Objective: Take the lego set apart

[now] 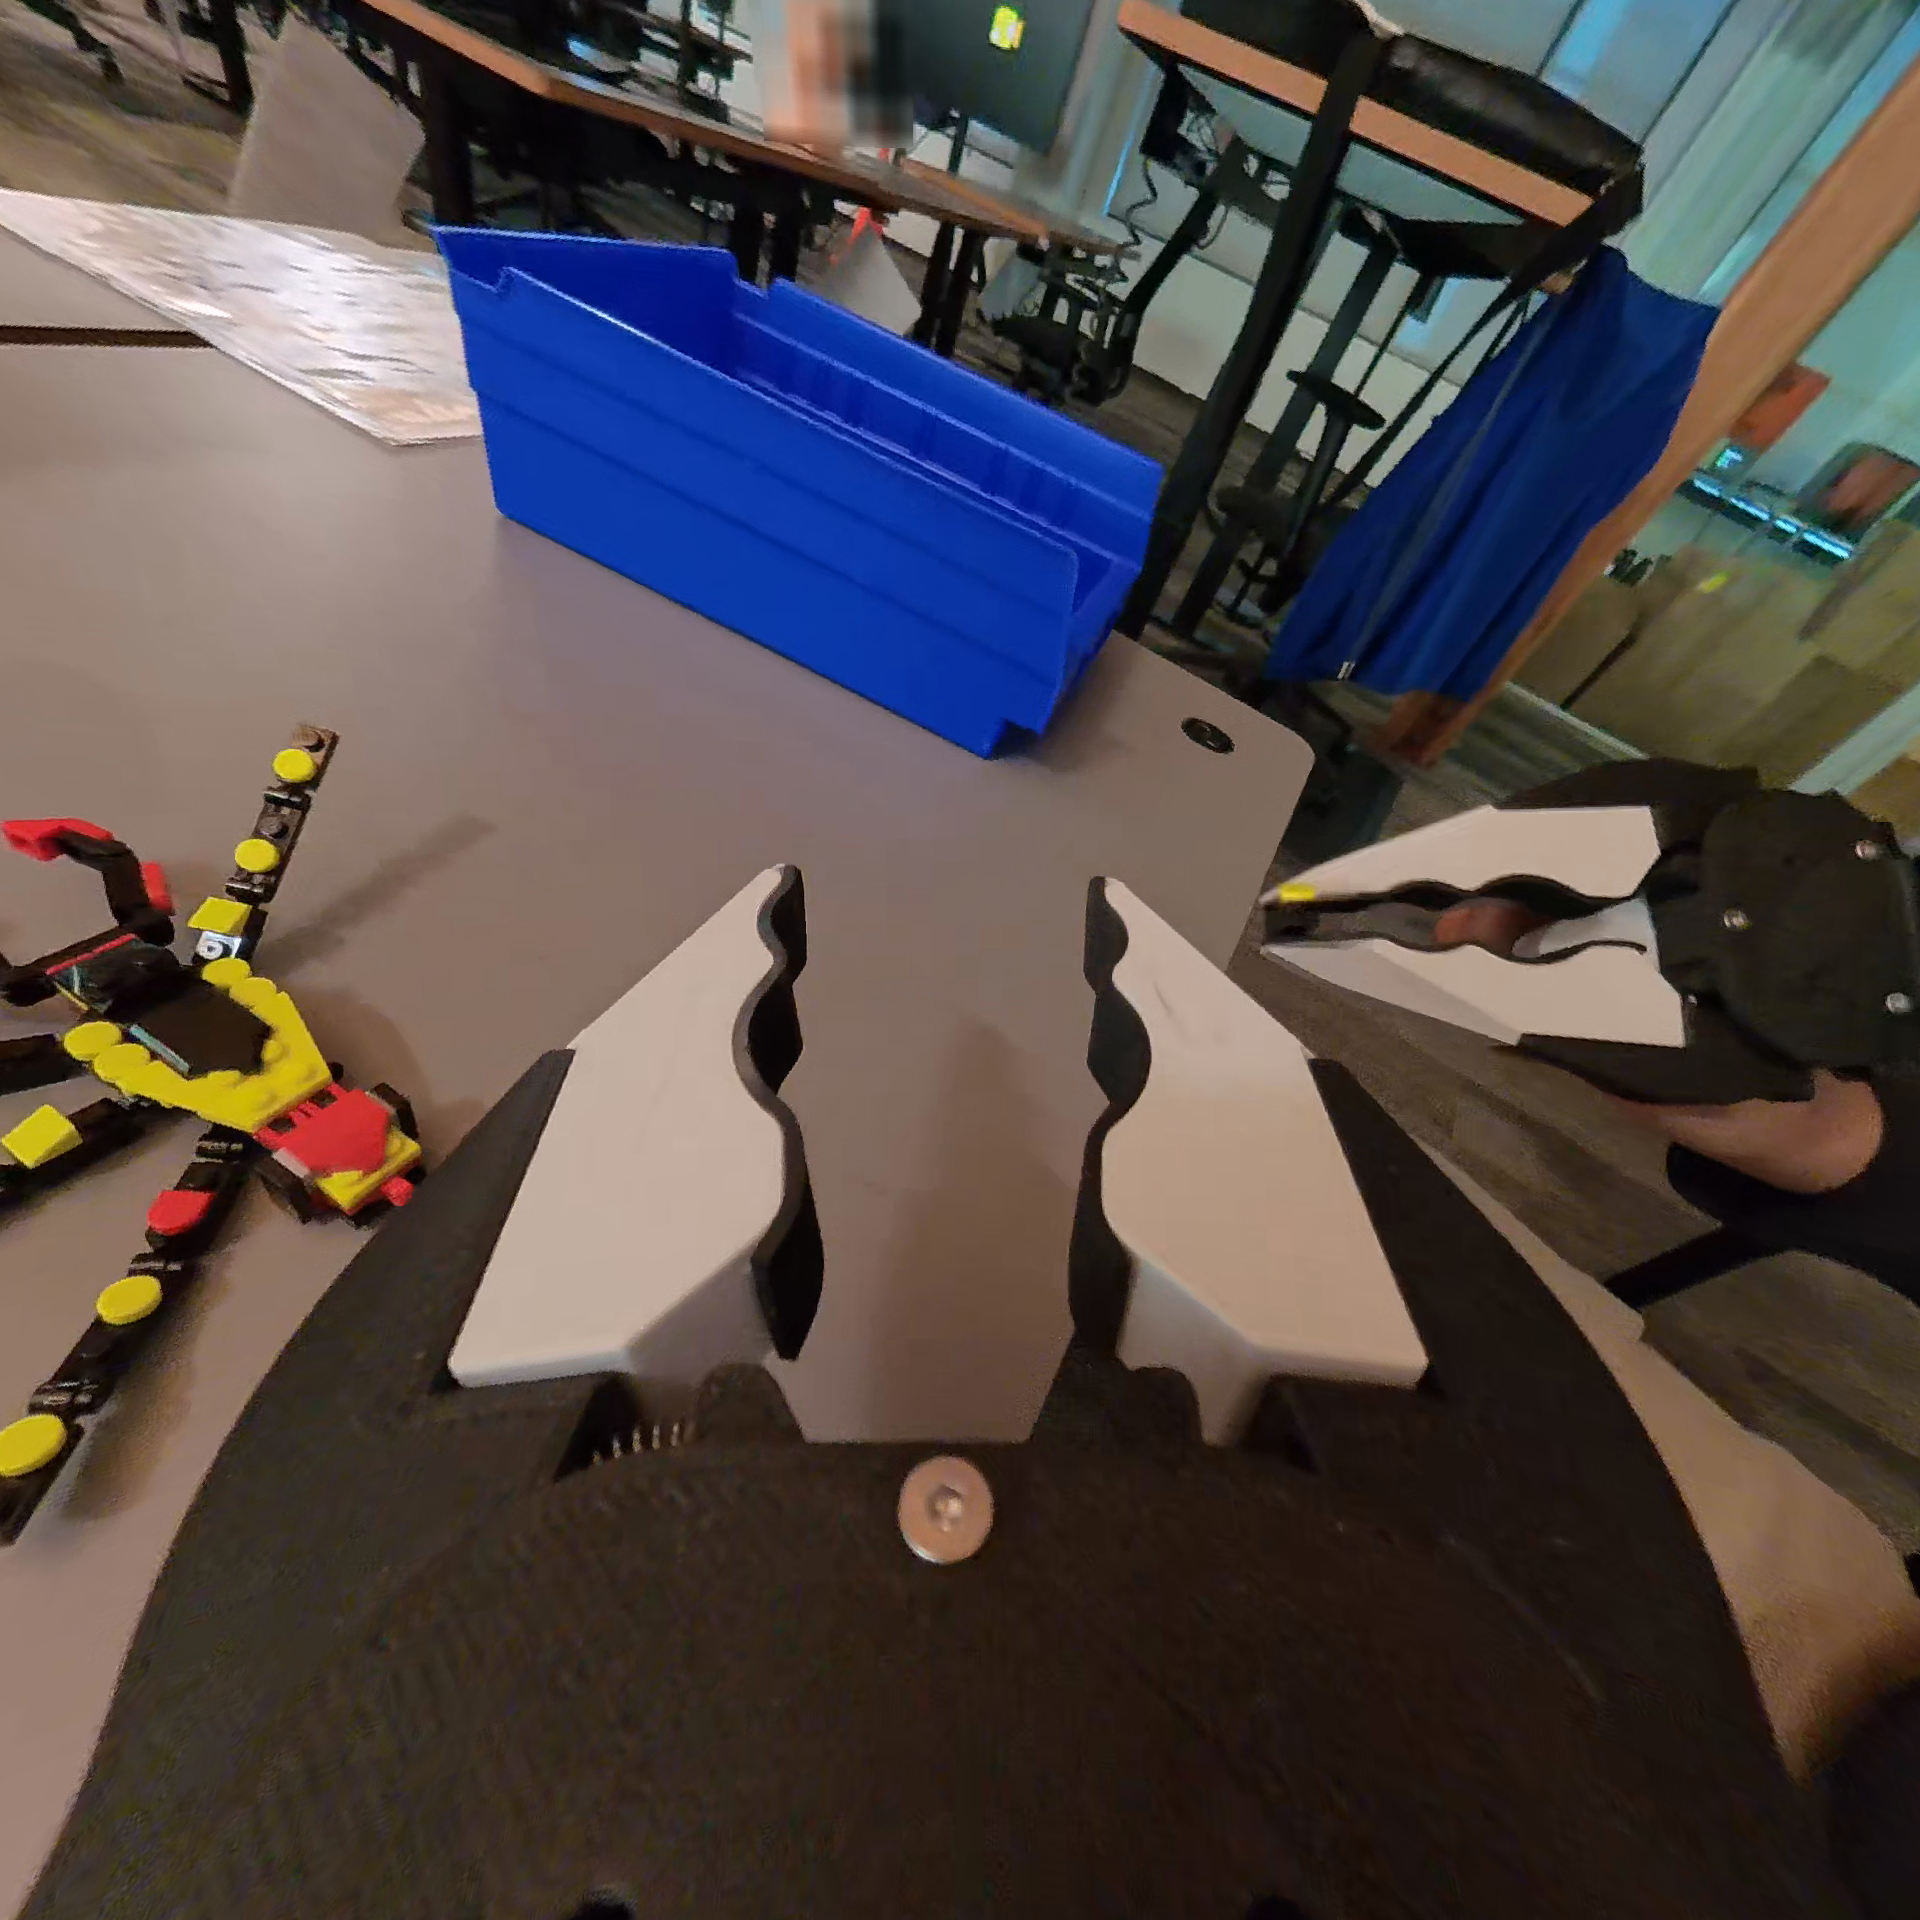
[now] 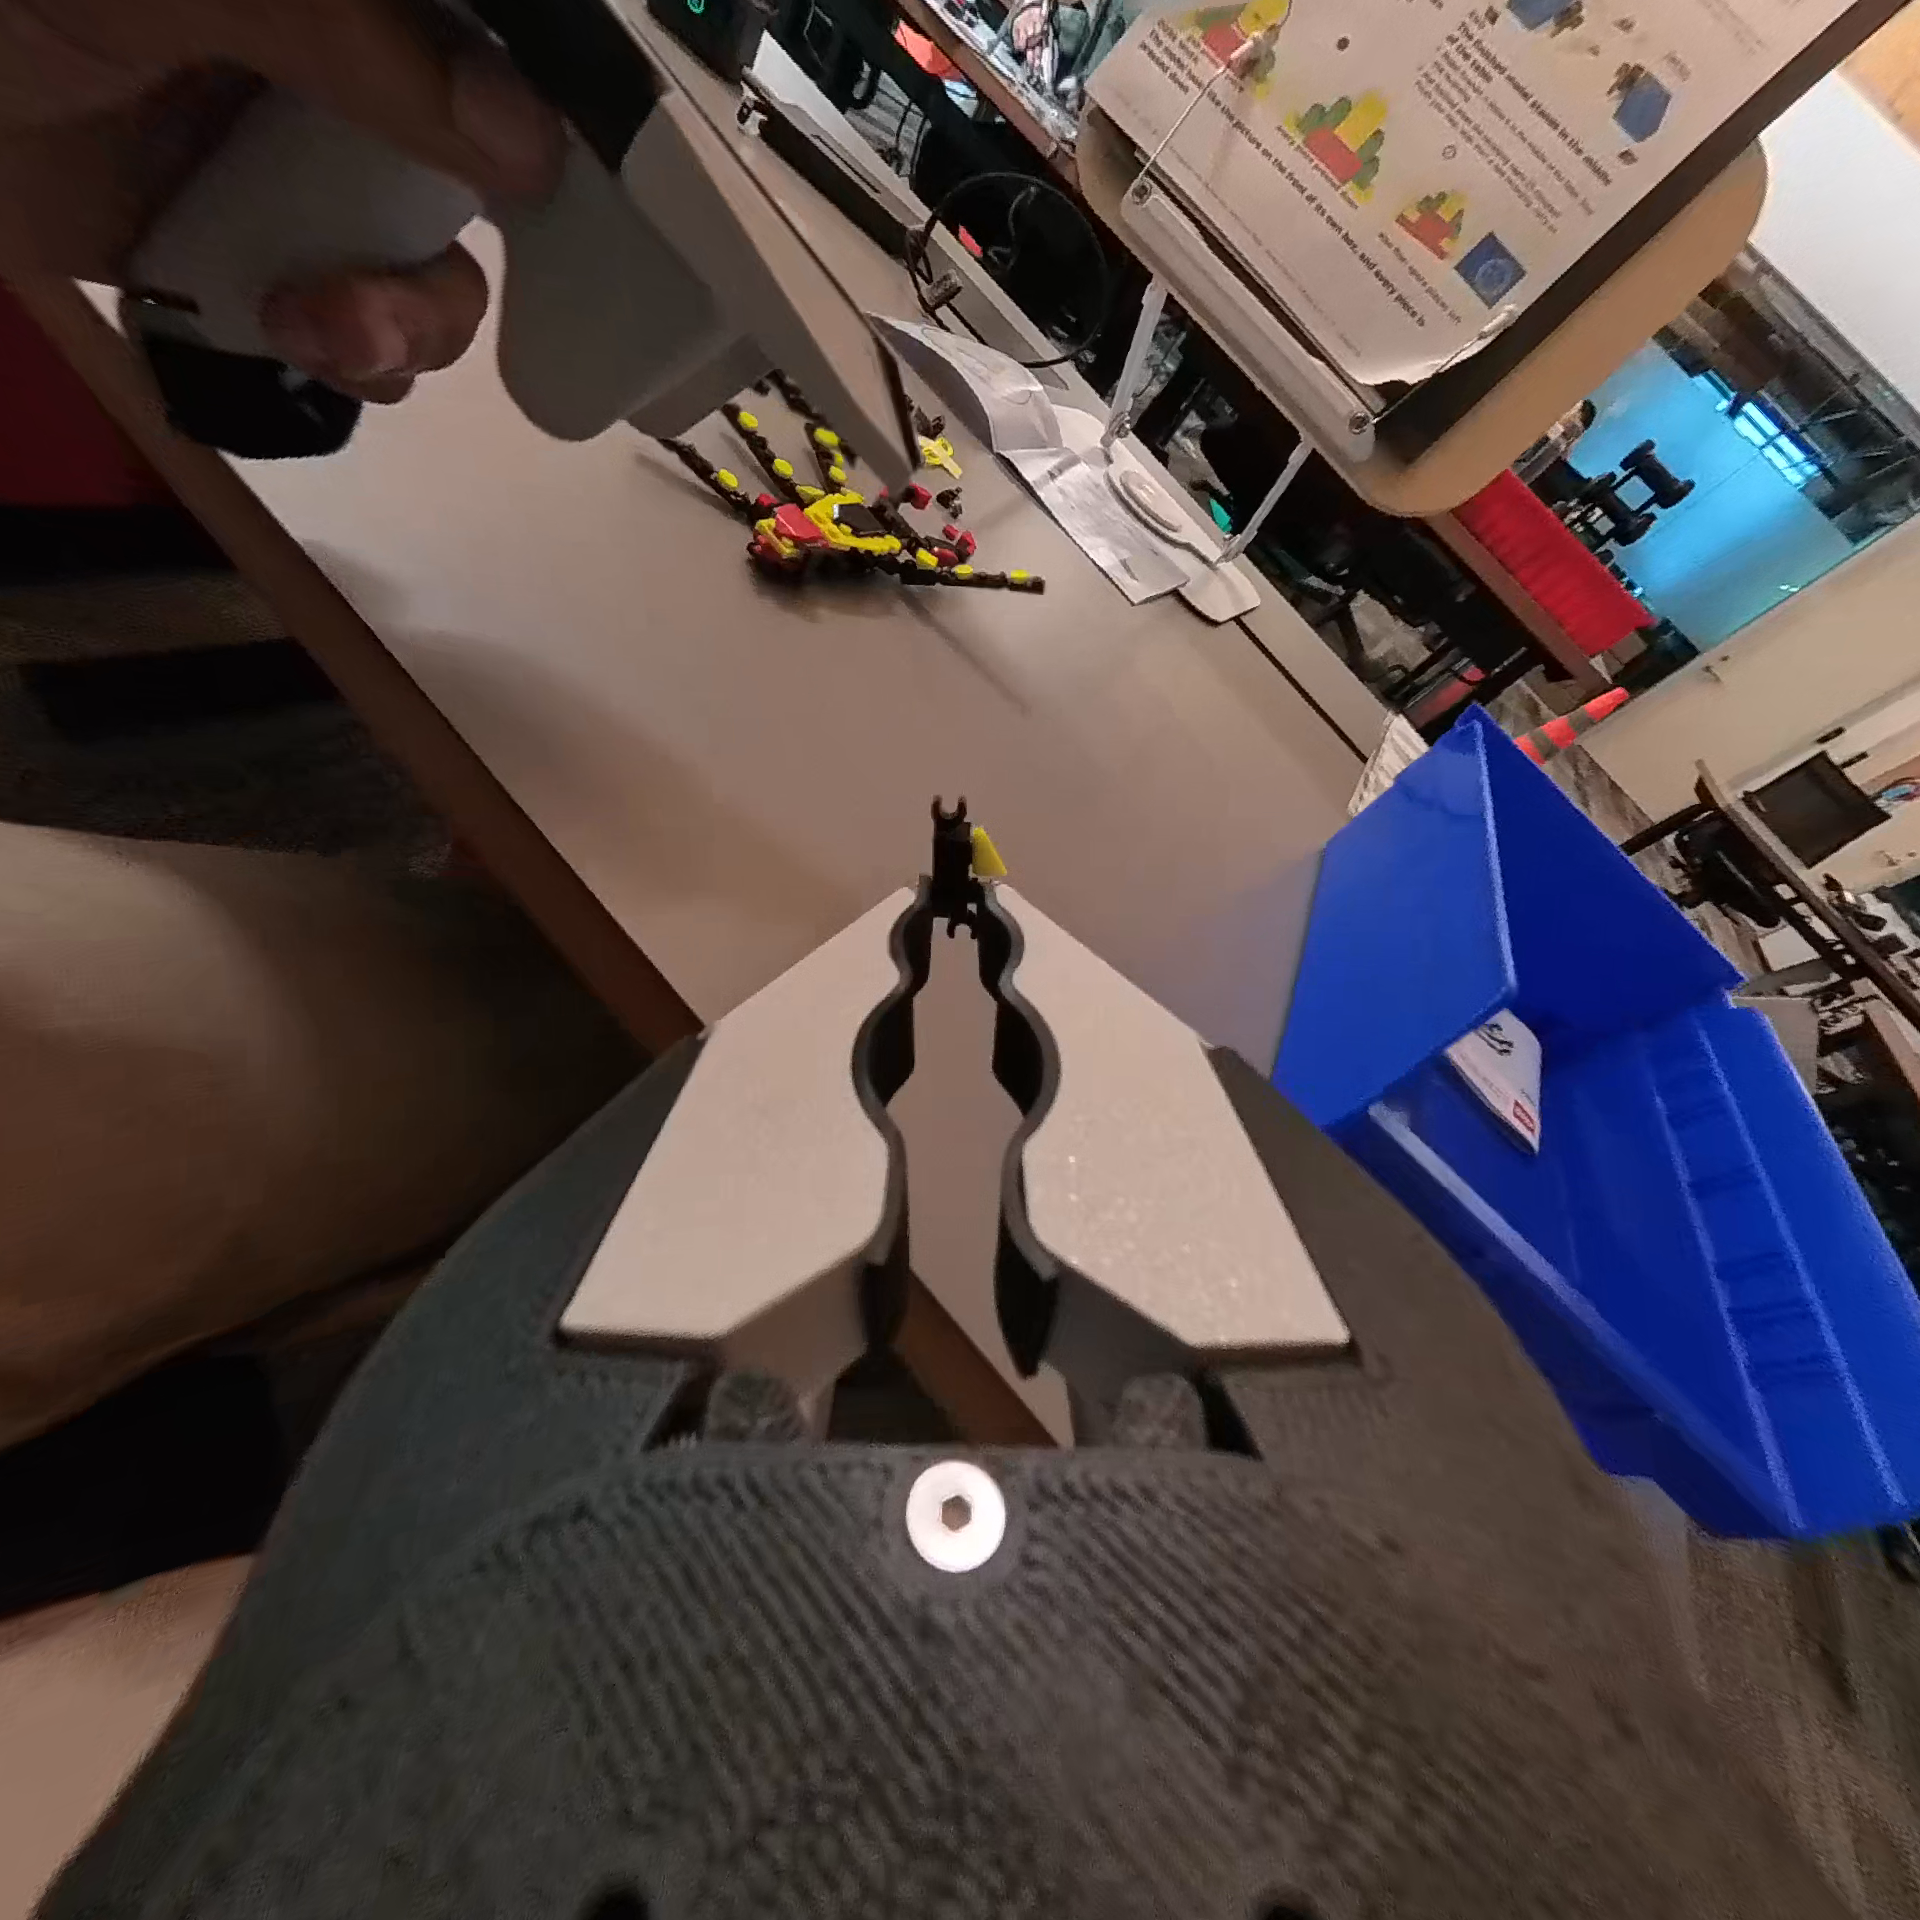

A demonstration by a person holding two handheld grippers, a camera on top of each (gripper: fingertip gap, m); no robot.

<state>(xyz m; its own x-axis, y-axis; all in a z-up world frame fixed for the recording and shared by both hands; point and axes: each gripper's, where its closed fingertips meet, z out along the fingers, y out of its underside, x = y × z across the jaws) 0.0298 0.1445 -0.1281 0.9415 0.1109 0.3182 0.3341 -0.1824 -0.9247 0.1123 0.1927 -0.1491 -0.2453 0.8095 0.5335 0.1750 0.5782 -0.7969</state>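
The lego set (image 1: 197, 1049) is a flat black, yellow and red spider-like model with long legs. It lies on the grey table (image 1: 520, 665) at the left of the left wrist view and farther off in the right wrist view (image 2: 842, 530). My left gripper (image 1: 945, 904) is open and empty above the table, to the right of the model. My right gripper (image 2: 961, 883) is shut on a small black and yellow lego piece (image 2: 961, 847) that sticks out past its tips. It also shows in the left wrist view (image 1: 1283, 914), off the table's right edge.
A blue plastic bin (image 1: 790, 478) stands at the far right of the table, close to the right gripper in the right wrist view (image 2: 1558, 1081). A printed sheet (image 1: 260, 301) lies at the back. A clipboard stand (image 2: 1351, 208) with an instruction page and loose small pieces (image 2: 940, 457) sit beyond the model.
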